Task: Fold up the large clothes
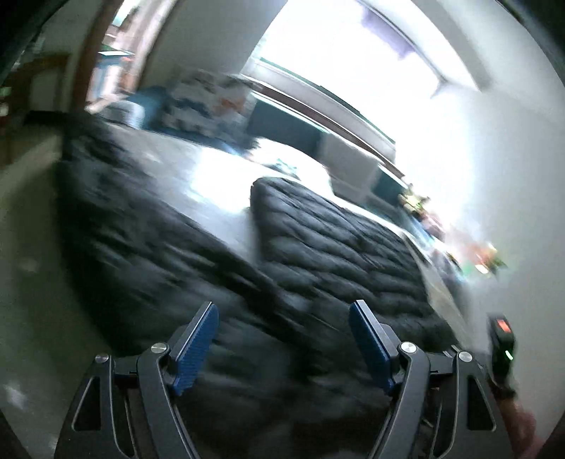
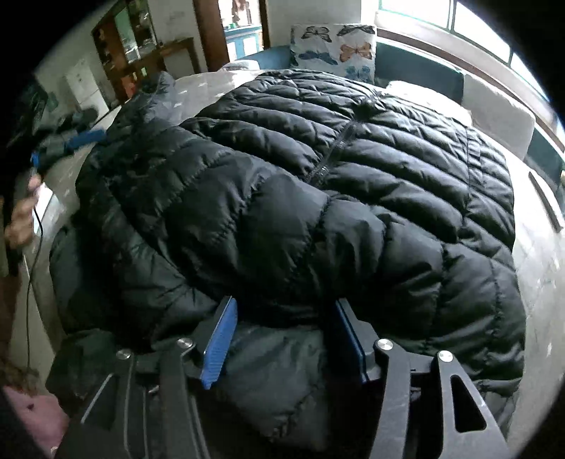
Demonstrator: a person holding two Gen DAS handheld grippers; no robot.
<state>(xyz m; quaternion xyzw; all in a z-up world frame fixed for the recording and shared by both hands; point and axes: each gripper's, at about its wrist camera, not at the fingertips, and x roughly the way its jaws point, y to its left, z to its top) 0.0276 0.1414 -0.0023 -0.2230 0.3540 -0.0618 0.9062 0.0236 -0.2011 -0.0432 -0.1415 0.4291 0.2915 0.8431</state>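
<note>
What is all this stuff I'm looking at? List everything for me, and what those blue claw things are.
puffer jacket: one, black, quilted, spread across the bed, zip running up its middle
bed: one, pale sheet, under the jacket
butterfly pillow: one, white with blue and orange butterflies, at the far end of the bed
window: one, bright, along the far wall
wooden cabinet: one, brown, far left
right gripper: one, black with blue pads, open against the jacket's near edge
left gripper: one, black with blue pads, open above the jacket, blurred

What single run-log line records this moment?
jacket: spread on bed | left gripper: open, empty | right gripper: open at hem
</note>
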